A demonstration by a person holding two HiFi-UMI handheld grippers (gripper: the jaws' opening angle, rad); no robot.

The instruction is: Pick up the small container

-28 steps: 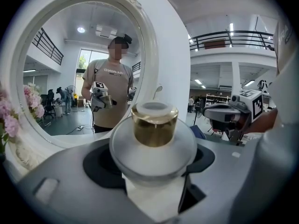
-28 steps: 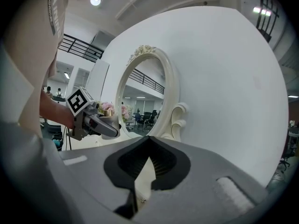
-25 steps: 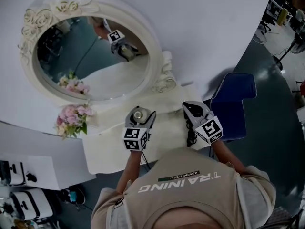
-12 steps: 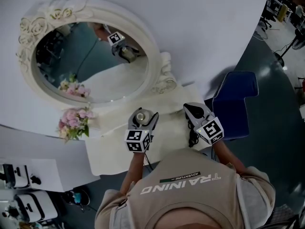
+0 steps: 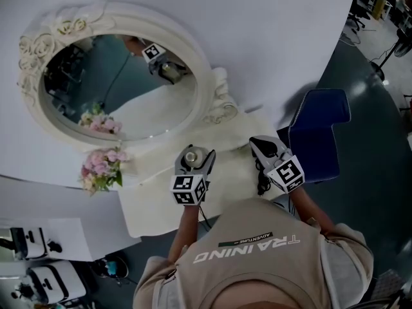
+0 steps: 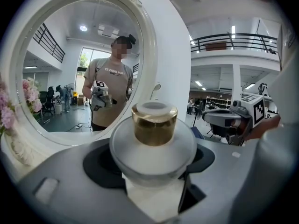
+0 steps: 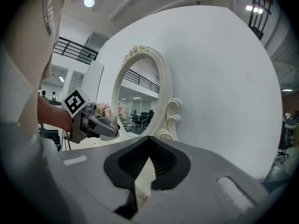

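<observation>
Left gripper view: left gripper jaws closed on the wide body of the small frosted glass jar with gold cap. Jar upright, in front of oval white-framed mirror. Right gripper jaws drawn together to a slit, nothing between, apart from jar, over cream tabletop.

The left hand-held gripper is held out ahead of the chest, its jaws clamped on the small container. The right hand-held gripper is alongside and apart, its jaws together and empty. Both forearms are extended.
</observation>
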